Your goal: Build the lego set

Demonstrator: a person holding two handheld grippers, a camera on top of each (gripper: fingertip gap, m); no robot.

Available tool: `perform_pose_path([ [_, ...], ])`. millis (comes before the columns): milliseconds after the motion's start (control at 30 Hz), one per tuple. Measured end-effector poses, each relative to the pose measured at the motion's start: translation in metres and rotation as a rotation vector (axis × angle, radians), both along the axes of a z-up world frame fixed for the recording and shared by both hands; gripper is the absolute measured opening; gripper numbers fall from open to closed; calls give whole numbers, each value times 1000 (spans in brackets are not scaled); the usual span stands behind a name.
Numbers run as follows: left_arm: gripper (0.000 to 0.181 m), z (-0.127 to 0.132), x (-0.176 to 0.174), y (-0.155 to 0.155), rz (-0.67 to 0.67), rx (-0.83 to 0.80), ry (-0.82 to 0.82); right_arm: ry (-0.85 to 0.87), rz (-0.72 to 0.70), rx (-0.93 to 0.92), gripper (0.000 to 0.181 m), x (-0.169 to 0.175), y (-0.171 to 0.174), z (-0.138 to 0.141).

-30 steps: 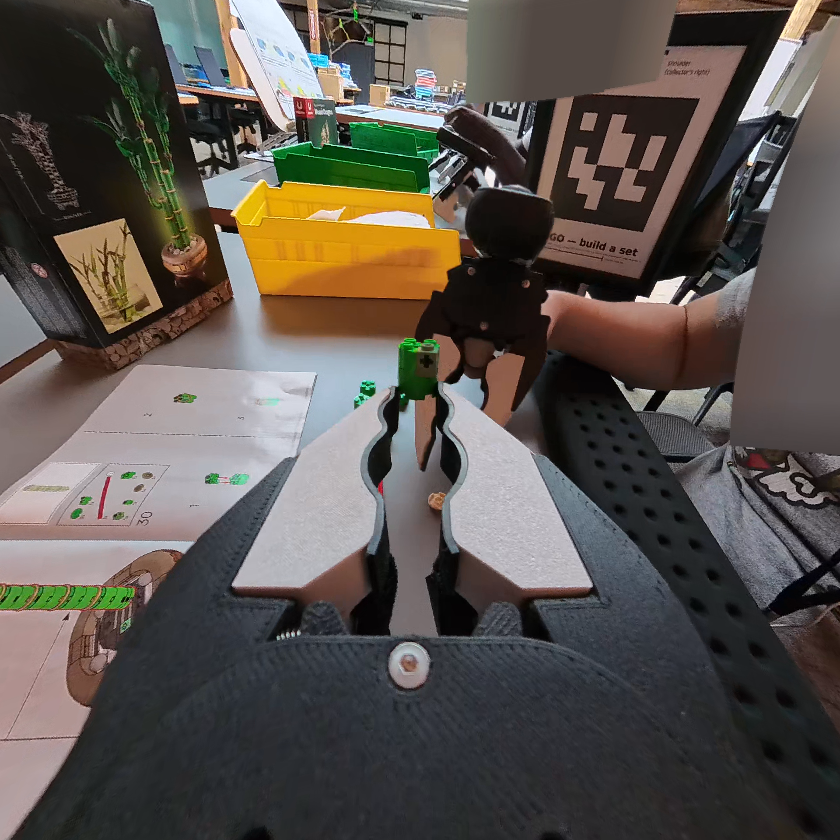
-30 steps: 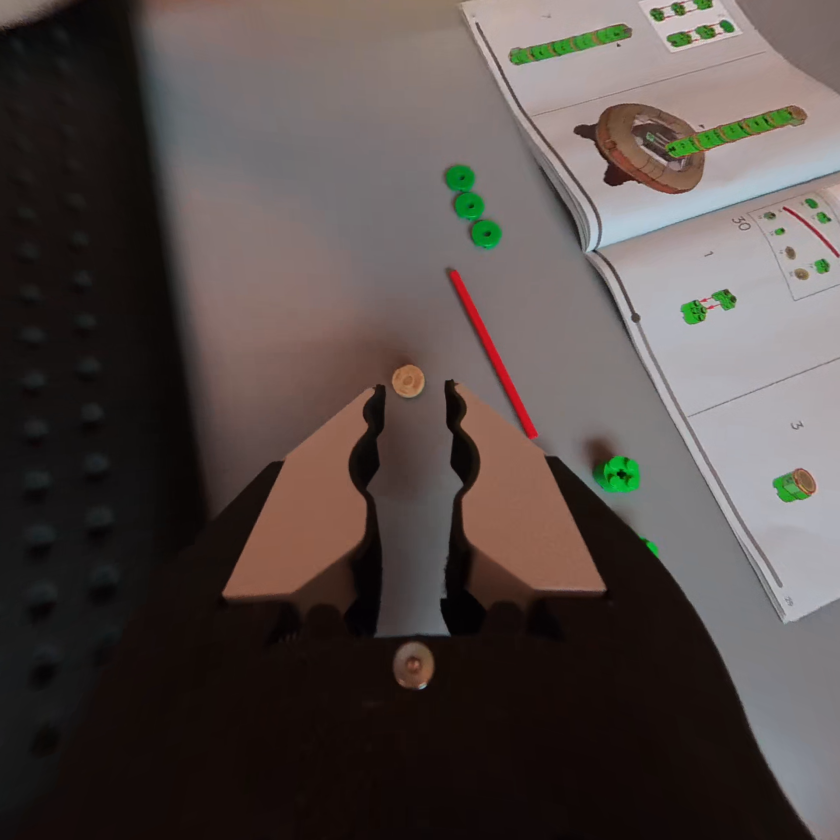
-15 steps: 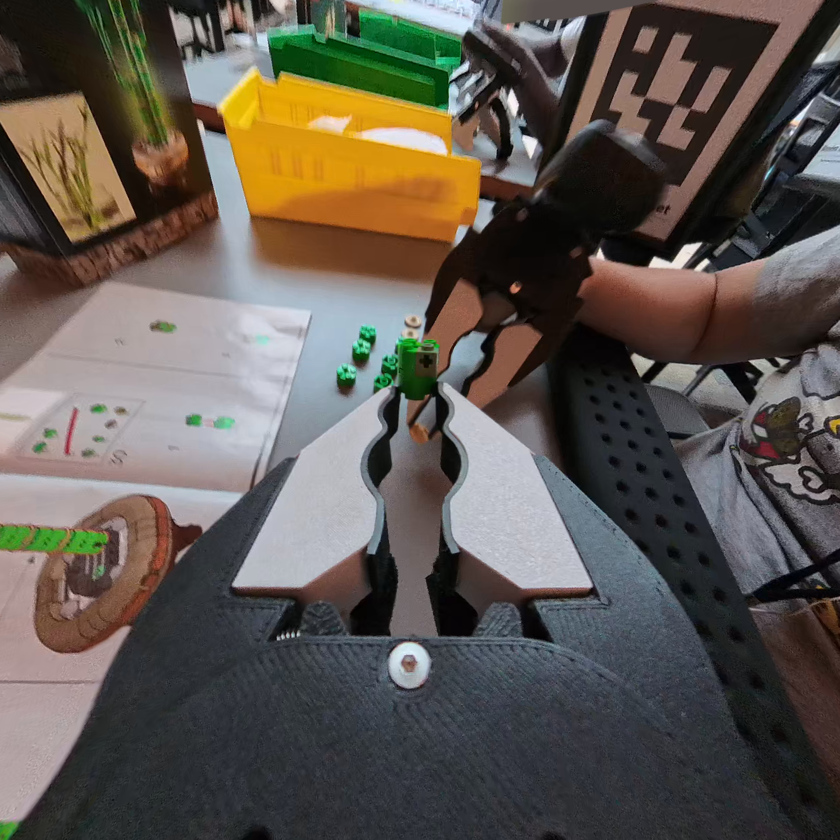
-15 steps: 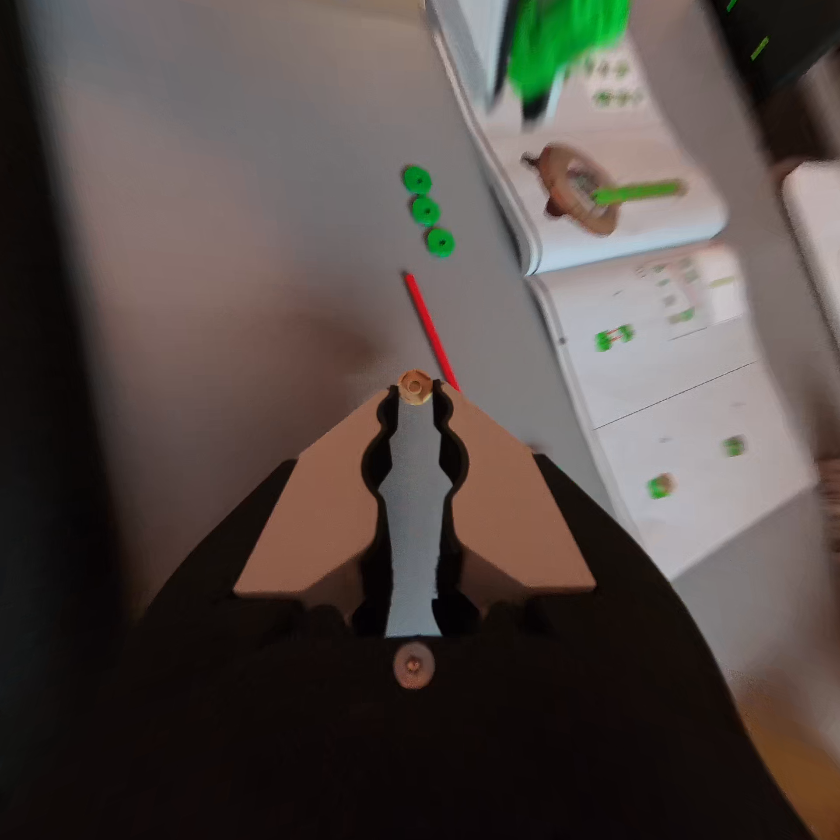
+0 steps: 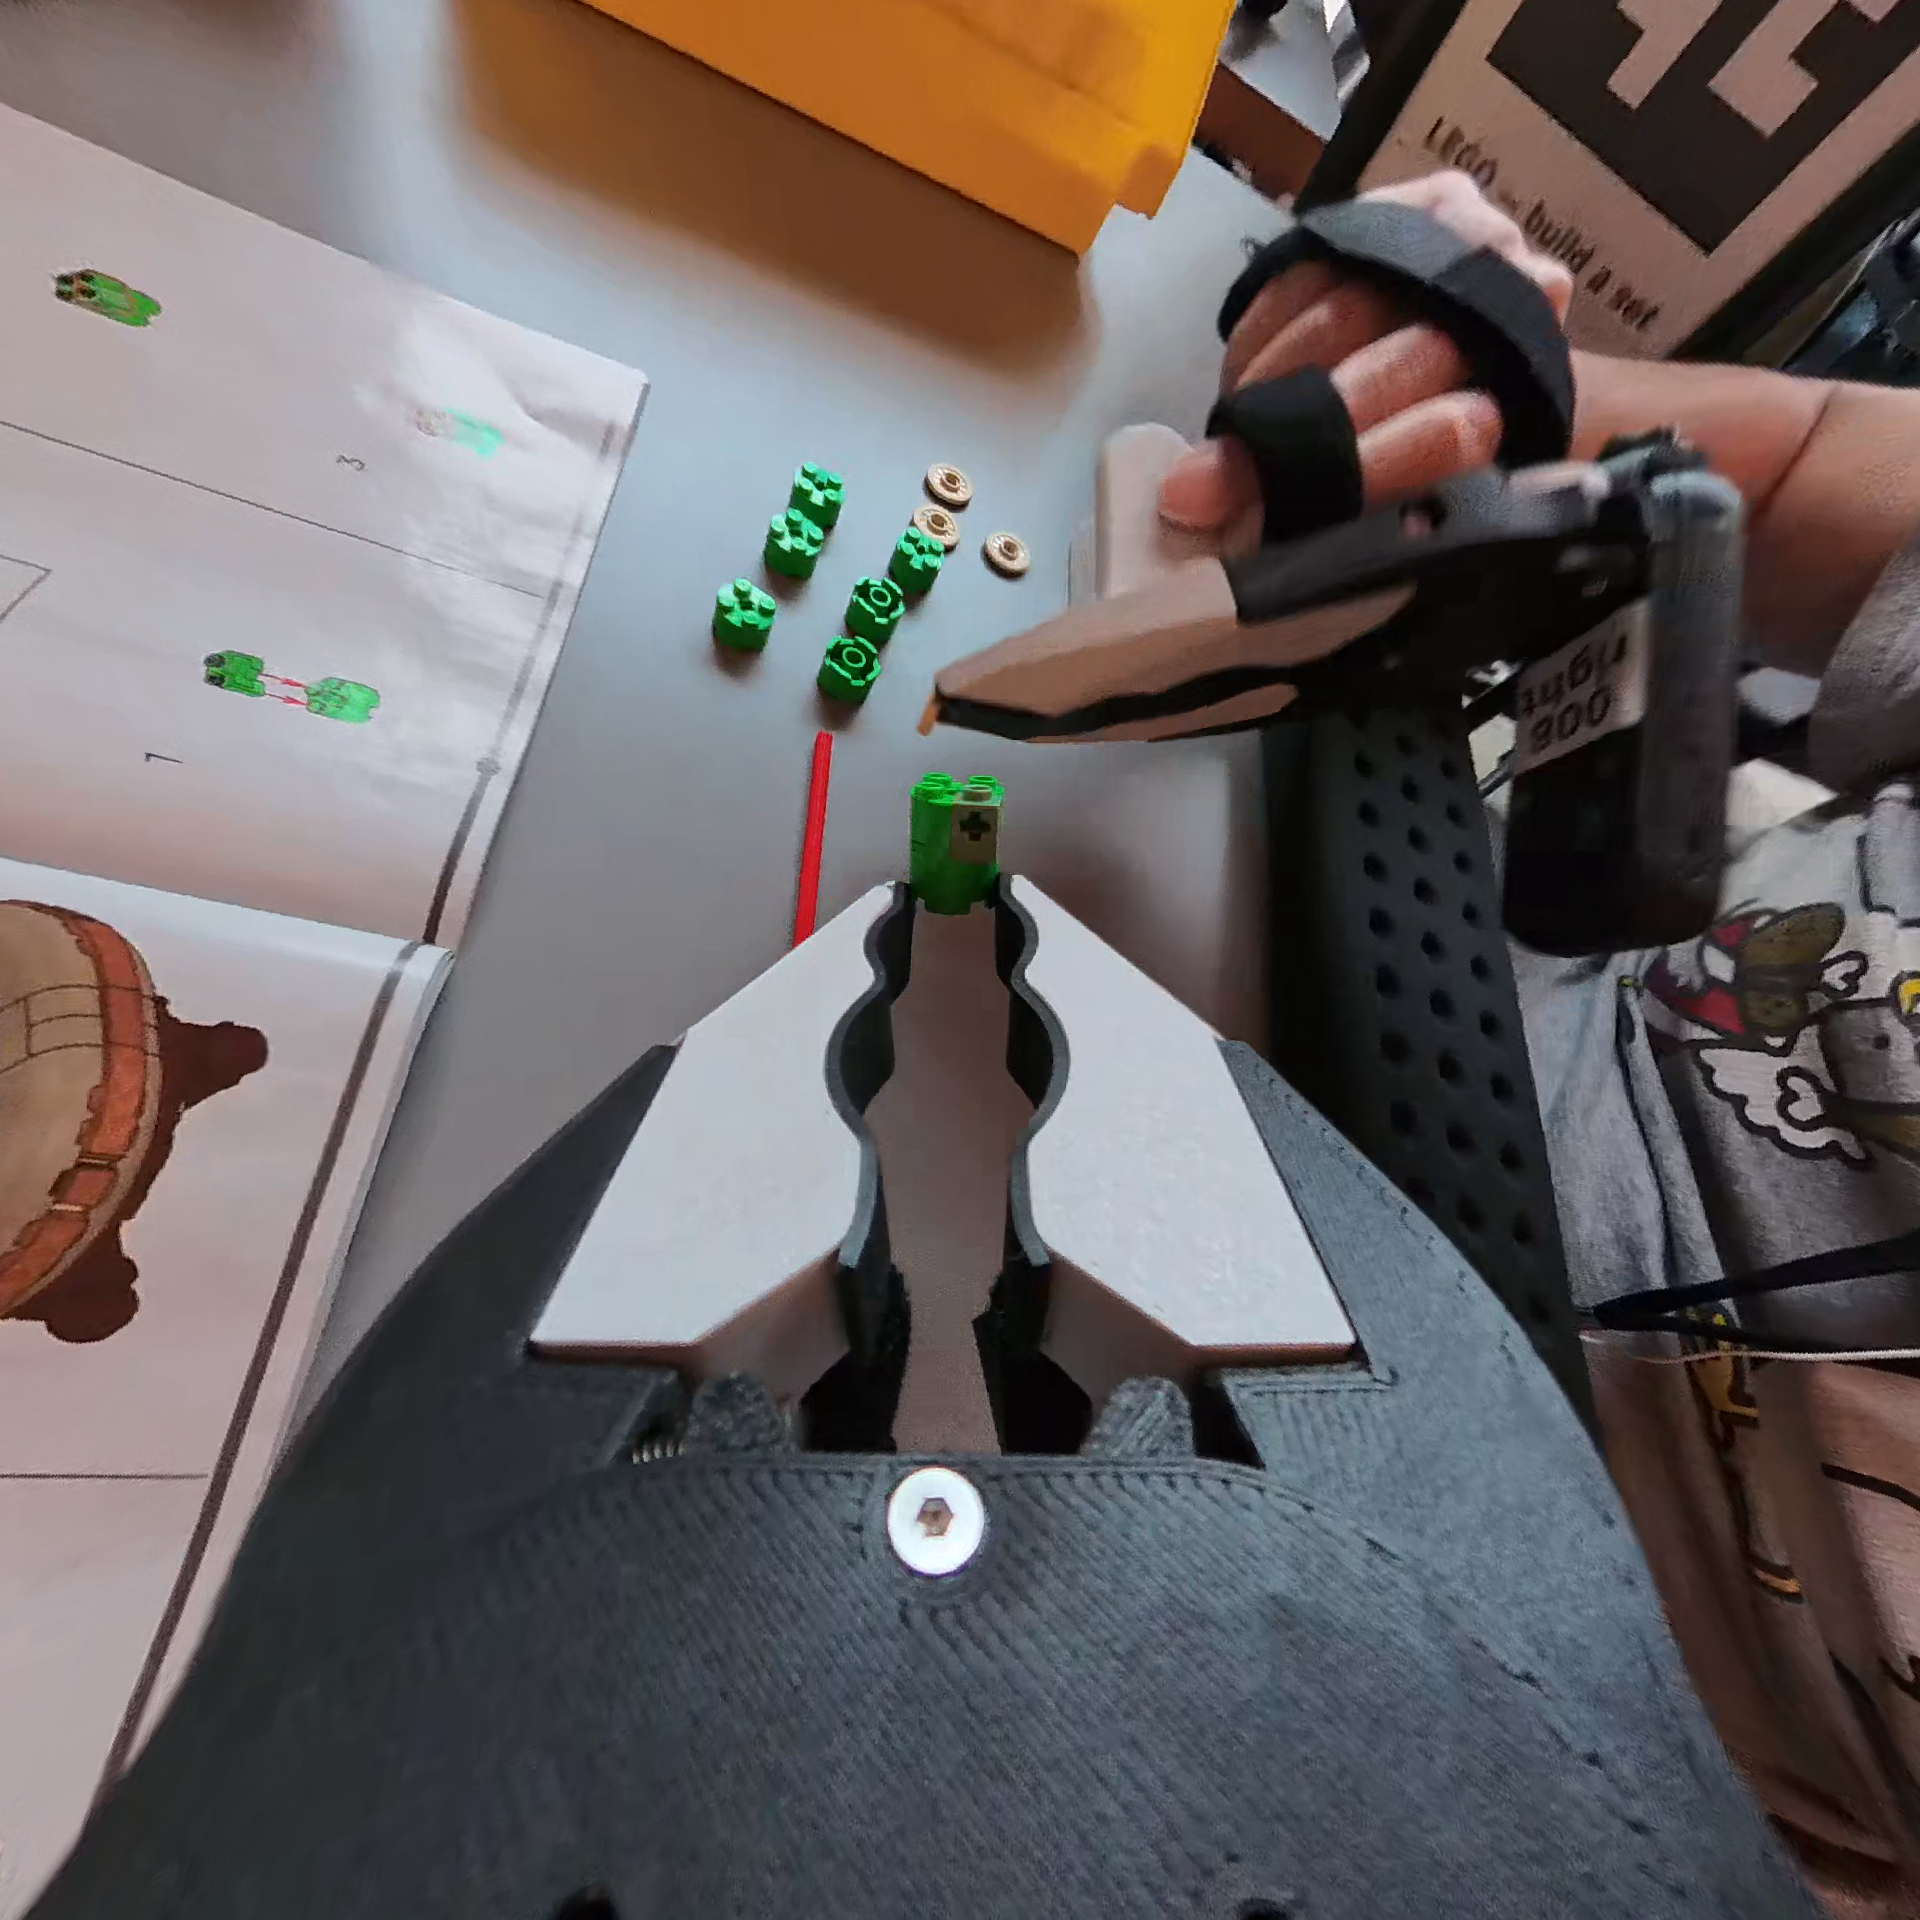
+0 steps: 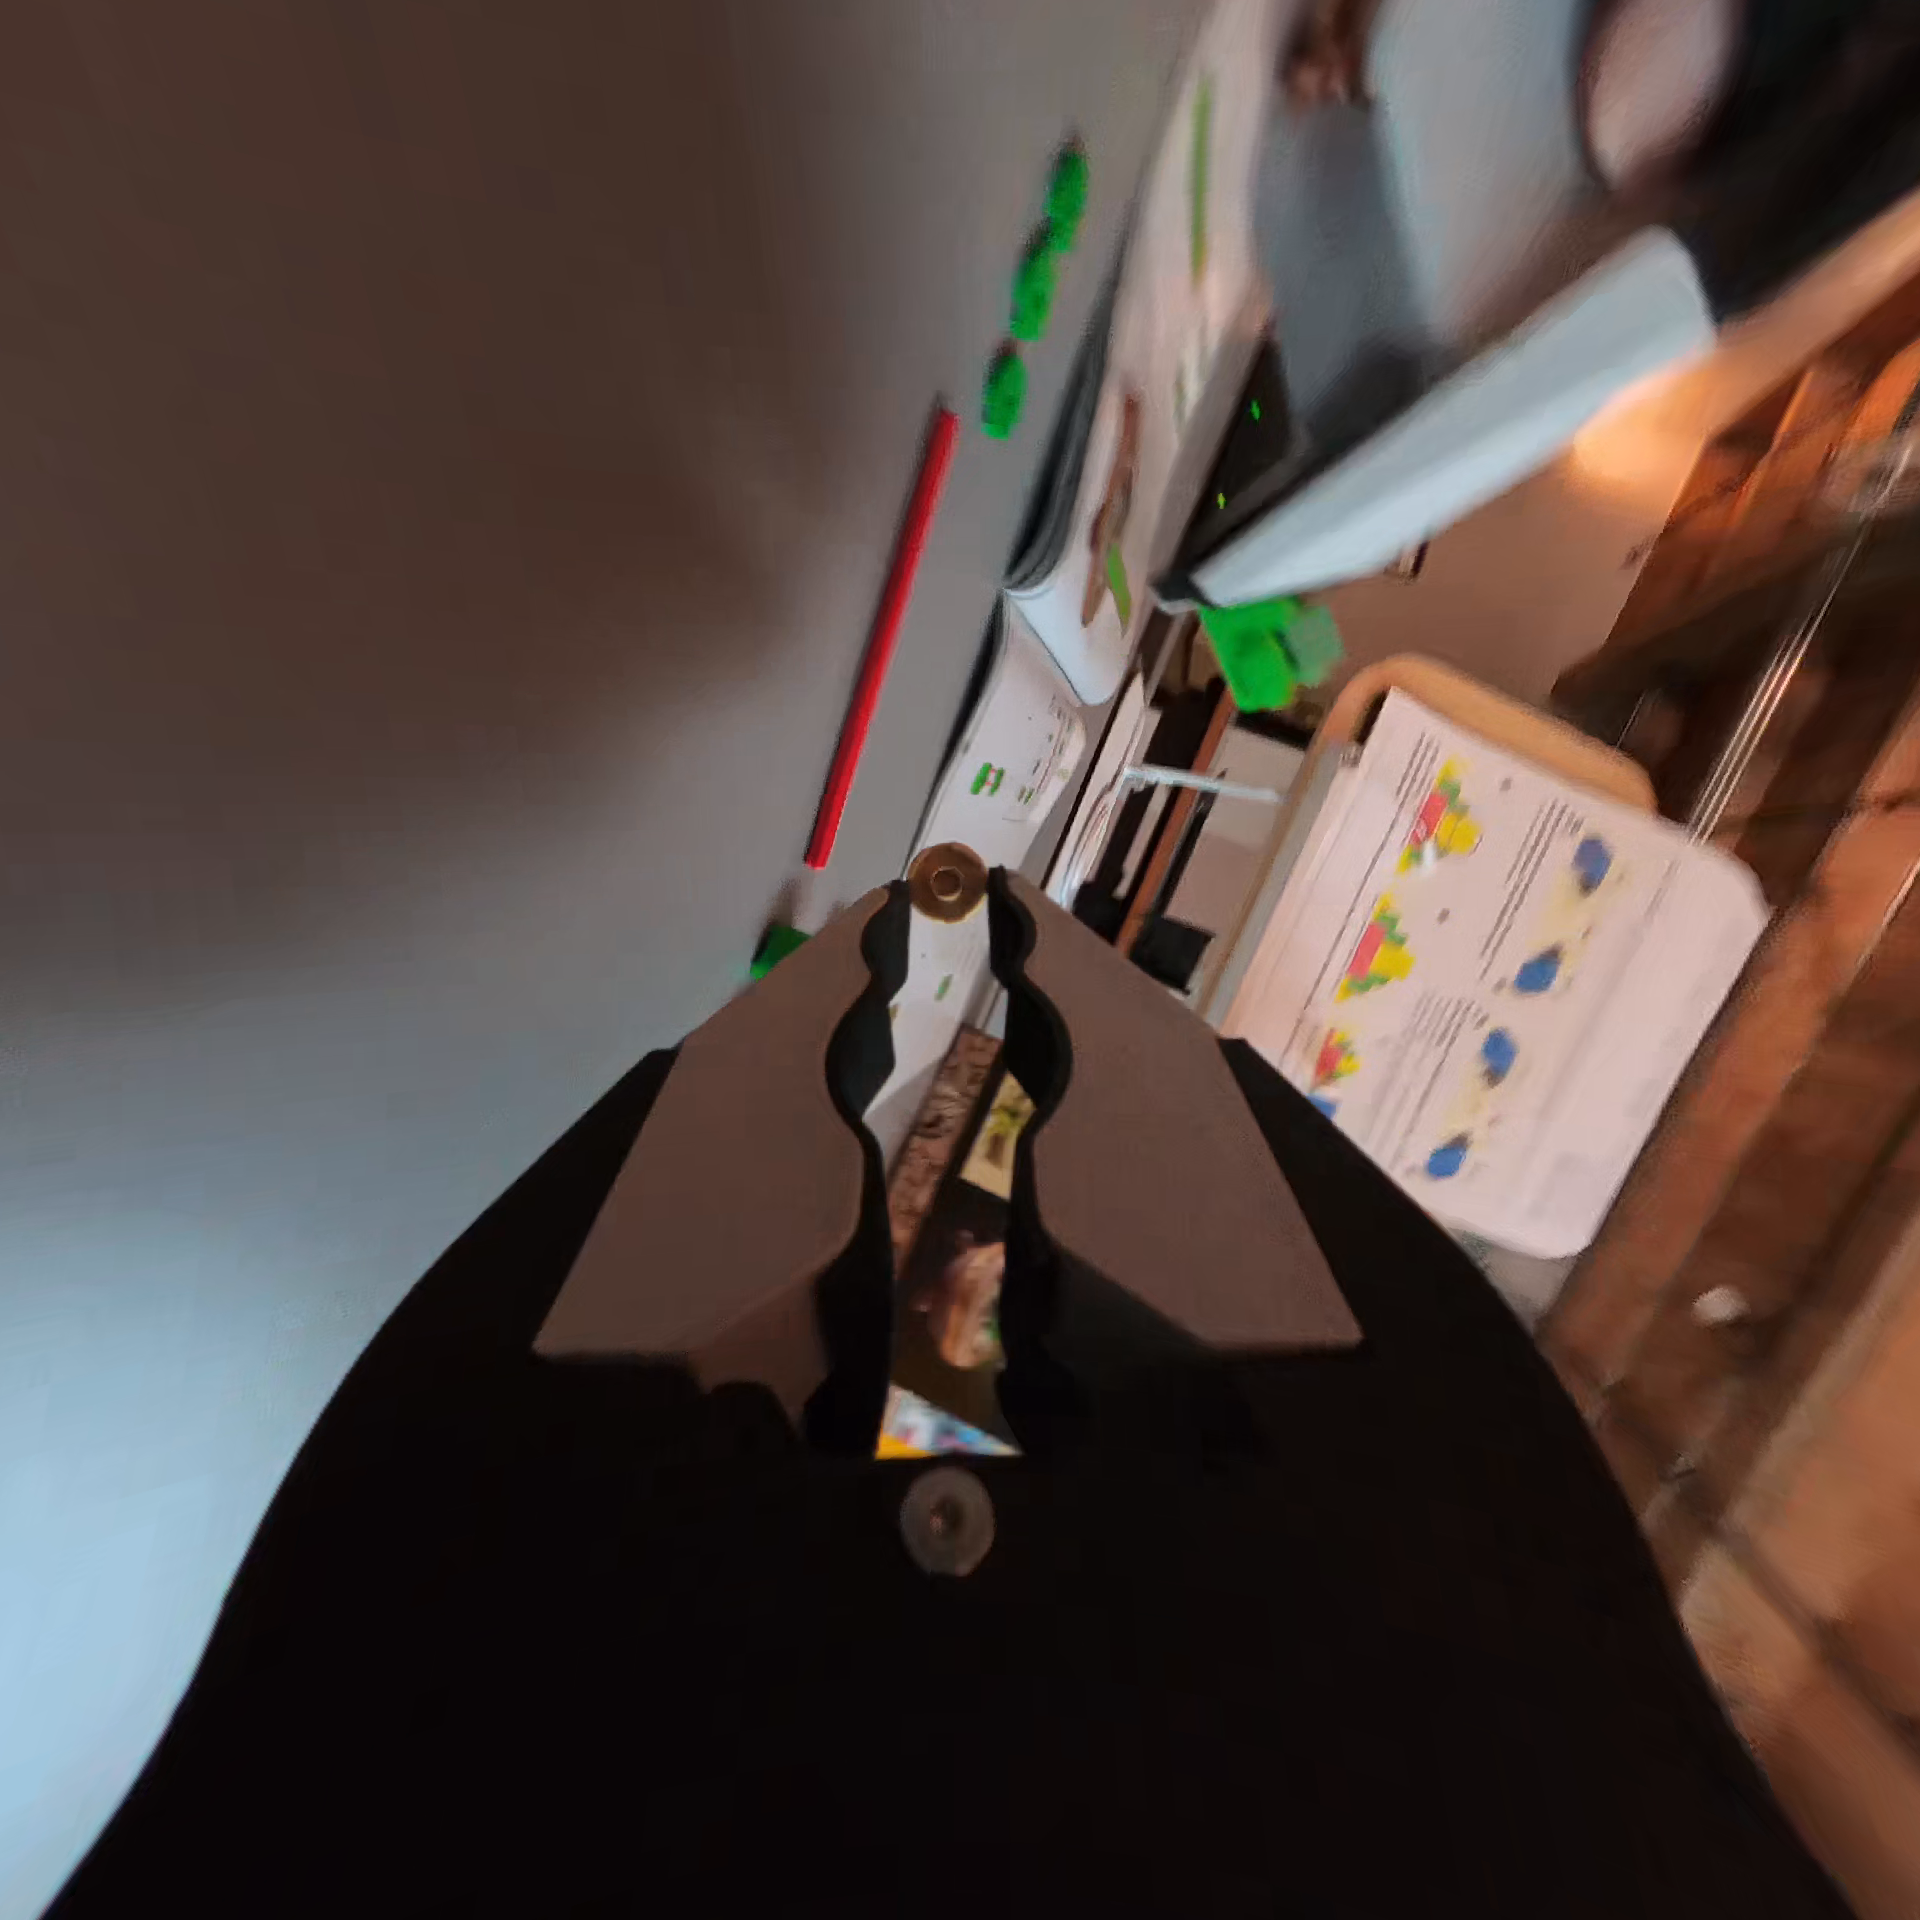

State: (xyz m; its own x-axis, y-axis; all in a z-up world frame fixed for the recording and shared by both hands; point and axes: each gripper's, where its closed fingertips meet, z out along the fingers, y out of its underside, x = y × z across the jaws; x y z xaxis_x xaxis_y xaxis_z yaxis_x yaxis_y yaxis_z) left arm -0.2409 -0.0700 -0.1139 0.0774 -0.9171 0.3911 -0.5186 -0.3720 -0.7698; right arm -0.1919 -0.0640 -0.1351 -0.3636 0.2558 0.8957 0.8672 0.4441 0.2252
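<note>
My left gripper [image 5: 951,894] is shut on a green round brick stack [image 5: 954,842] and holds it upright above the grey table. My right gripper [image 6: 945,899] is shut on a small tan round plate [image 6: 943,883]; in the left wrist view it [image 5: 935,712] hovers tilted just above and behind the green stack, apart from it. A thin red rod [image 5: 812,831] lies on the table left of the stack and also shows in the right wrist view [image 6: 883,634]. The green stack appears blurred in the right wrist view [image 6: 1262,649].
Several loose green round bricks [image 5: 800,540] and three tan round plates [image 5: 948,485] lie beyond the rod. The open instruction booklet [image 5: 260,540] lies at left. A yellow bin [image 5: 935,94] stands at the back. A black perforated chair edge [image 5: 1403,987] is at right. The gap from one gripper's tips to the other's is roughly 6 centimetres. Between my right fingertips and the thin red rod [image 5: 812,831] there is roughly 4 centimetres.
My right gripper closed on the tan plate, lifted it off the table and rolled onto its side near the green stack. My left gripper tilted downward, still holding the stack.
</note>
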Motion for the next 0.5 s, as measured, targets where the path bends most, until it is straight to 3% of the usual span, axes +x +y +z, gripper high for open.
perform_pose_path([
  [133, 14, 4, -2, 6, 33, -52, -33, -353, 139, 44, 14, 13, -7, -20],
  [267, 14, 6, -3, 8, 41, -52, -39, -558, 250, 8, 15, 19, -18, -25],
  [500, 14, 4, -4, 10, 50, -76, -37, -710, 336, -51, 17, 26, -31, -36],
])
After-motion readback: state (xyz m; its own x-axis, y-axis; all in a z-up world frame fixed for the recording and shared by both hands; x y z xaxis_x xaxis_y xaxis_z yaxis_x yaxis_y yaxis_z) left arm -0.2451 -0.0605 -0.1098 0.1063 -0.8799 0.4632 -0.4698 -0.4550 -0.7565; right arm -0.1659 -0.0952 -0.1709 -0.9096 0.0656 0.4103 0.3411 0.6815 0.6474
